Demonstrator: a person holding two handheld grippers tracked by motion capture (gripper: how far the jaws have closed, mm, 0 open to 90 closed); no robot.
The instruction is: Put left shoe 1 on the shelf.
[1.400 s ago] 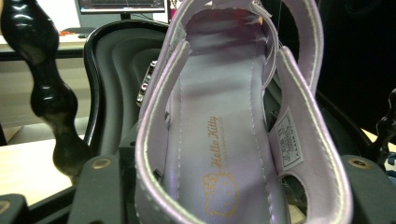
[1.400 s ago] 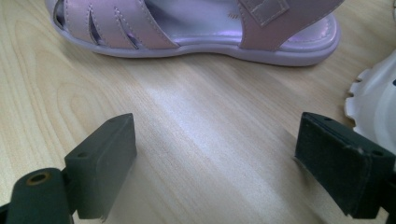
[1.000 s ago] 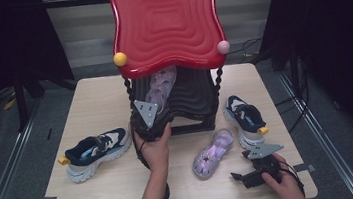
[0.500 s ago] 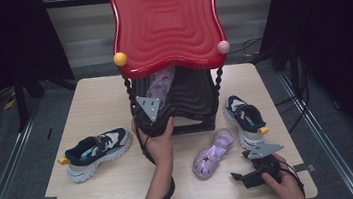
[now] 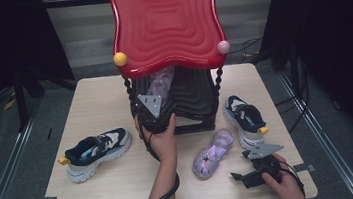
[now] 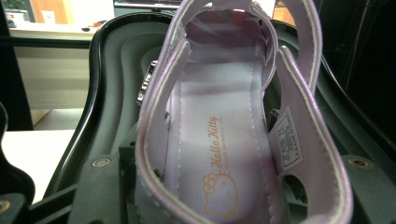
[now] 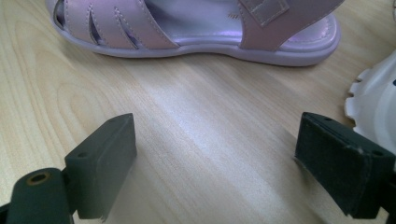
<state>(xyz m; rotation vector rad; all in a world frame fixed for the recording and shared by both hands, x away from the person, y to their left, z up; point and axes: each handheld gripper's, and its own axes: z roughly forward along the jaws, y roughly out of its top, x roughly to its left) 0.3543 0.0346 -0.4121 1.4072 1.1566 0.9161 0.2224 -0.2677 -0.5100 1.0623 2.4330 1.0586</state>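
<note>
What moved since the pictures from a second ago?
Almost nothing. The left tool keeps the purple sandal on the black lower shelf under the red top. The right tool stays open by the other sandal. Both sneakers stayed put.

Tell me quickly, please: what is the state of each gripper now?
Left gripper: closed on the purple sandal at the black shelf.
Right gripper: open, holding nothing, low over the table.

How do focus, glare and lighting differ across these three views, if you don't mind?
High view: the table is evenly lit and the surroundings are dark. Left gripper view: the lilac sandal is very close, soft at its lower edge, with bright windows behind. Right gripper view: a pale sheen lies on the wood, and the second sandal is slightly soft.
</note>
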